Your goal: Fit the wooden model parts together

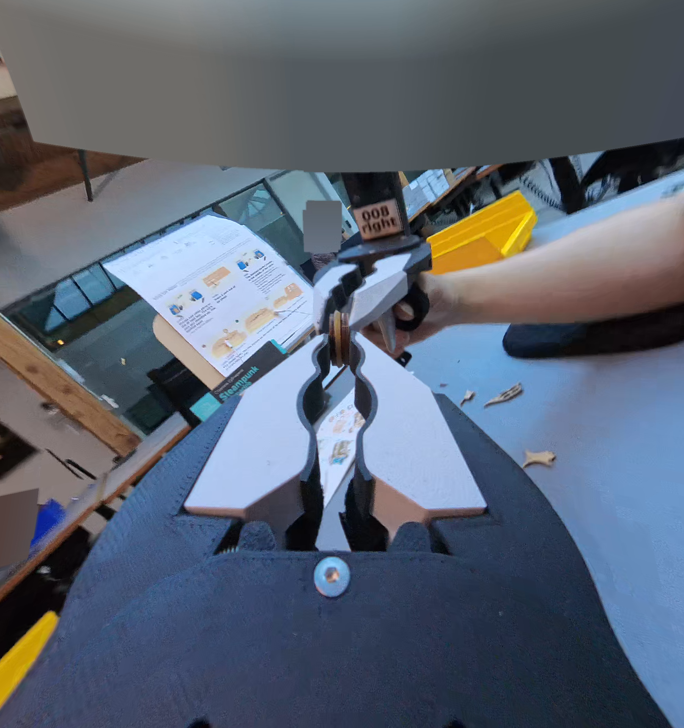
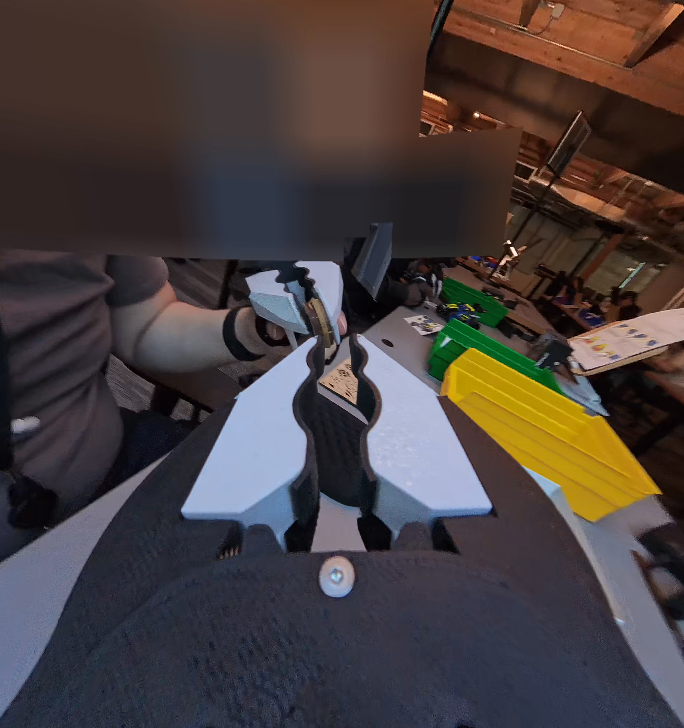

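Two tools meet over the counter (image 2: 405, 335).

My right tool (image 2: 337, 348) stands slightly parted, its left fingertip (image 2: 315, 346) touching the stacked wooden discs (image 2: 320, 321) clamped in my left tool (image 2: 313, 311). A yellow bin (image 2: 537, 429) sits to the right, green bins (image 2: 470, 346) behind it.

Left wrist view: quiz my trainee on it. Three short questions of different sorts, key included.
1. True or false: the left claw grips wooden discs.
2. What colour is the bin behind the right claw? A green, B yellow, C red.
3. Fill in: in this view the printed sheet stands to the ____ of the discs.
Key: 1 true; 2 B; 3 left.
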`<state>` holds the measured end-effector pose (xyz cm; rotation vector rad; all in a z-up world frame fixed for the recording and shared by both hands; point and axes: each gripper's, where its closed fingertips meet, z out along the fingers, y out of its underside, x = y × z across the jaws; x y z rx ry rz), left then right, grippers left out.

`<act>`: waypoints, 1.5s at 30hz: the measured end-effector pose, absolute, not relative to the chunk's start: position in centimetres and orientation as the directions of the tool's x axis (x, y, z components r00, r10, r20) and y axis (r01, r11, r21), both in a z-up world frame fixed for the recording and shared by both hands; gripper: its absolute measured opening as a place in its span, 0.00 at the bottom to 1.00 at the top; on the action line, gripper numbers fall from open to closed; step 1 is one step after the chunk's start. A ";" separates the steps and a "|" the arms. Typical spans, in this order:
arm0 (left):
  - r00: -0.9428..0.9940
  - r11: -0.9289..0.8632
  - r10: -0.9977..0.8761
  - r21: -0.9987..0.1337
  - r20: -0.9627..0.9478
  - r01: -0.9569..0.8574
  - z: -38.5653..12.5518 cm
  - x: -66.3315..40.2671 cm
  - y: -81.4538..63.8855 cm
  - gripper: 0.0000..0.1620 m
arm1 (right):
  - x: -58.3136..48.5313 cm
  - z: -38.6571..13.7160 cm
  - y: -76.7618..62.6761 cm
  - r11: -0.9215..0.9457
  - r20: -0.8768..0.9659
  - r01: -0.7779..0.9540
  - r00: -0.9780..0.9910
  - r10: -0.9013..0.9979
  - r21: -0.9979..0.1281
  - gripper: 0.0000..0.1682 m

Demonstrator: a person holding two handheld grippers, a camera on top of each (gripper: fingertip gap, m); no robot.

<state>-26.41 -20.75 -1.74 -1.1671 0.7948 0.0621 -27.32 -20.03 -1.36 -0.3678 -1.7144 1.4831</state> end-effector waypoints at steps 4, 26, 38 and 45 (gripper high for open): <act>0.650 0.377 -0.263 -0.696 -0.713 -0.611 -3.5 -27.4 -20.2 0.04 | -27.7 -1.6 -20.7 0.526 0.603 -0.301 -0.470 0.644 -0.796 0.08; 0.698 -0.002 -0.325 -0.738 -0.638 -0.675 -8.3 -30.1 -17.7 0.04 | -30.9 -7.7 -17.9 0.973 0.990 0.186 -0.012 0.140 -0.136 0.06; 0.638 -0.094 -0.298 -0.643 -0.710 -0.760 -10.2 -29.9 -16.6 0.04 | -31.9 -10.6 -14.4 0.857 0.946 0.464 -0.108 0.305 -0.223 0.07; 0.610 -0.134 -0.271 -0.599 -0.744 -0.790 -11.0 -29.6 -15.8 0.04 | -31.8 -11.7 -13.5 0.807 0.927 0.545 -0.131 0.351 -0.229 0.07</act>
